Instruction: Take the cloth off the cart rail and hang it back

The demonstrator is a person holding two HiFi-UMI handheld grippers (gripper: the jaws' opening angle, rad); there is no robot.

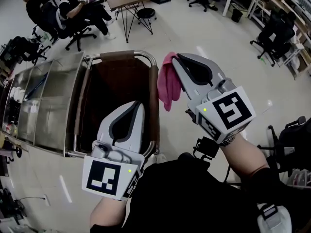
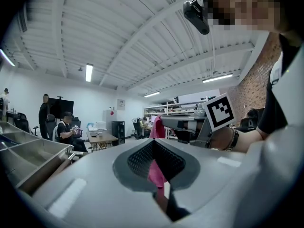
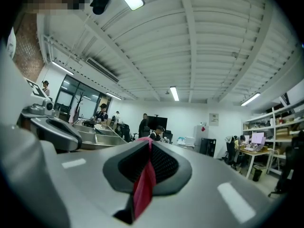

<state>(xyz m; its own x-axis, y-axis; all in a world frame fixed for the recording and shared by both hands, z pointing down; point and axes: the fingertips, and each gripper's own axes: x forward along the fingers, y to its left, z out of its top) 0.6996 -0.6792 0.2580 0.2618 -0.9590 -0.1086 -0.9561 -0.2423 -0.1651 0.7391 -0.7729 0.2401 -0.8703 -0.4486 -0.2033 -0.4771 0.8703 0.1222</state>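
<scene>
Right tool (image 1: 178, 58) was pinched on the pink cloth (image 1: 167, 87), with a strip seen clamped between its jaws. The cloth was hung from the tool tip, just beside the cart rail (image 1: 153, 98), on its outer side. Left tool (image 1: 138, 105) was held pressed together over the cart (image 1: 48, 101). A pink sliver was seen in its gap, but what it was could not be told.

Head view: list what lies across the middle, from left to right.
steel trays → left gripper → pink cloth → right gripper
</scene>
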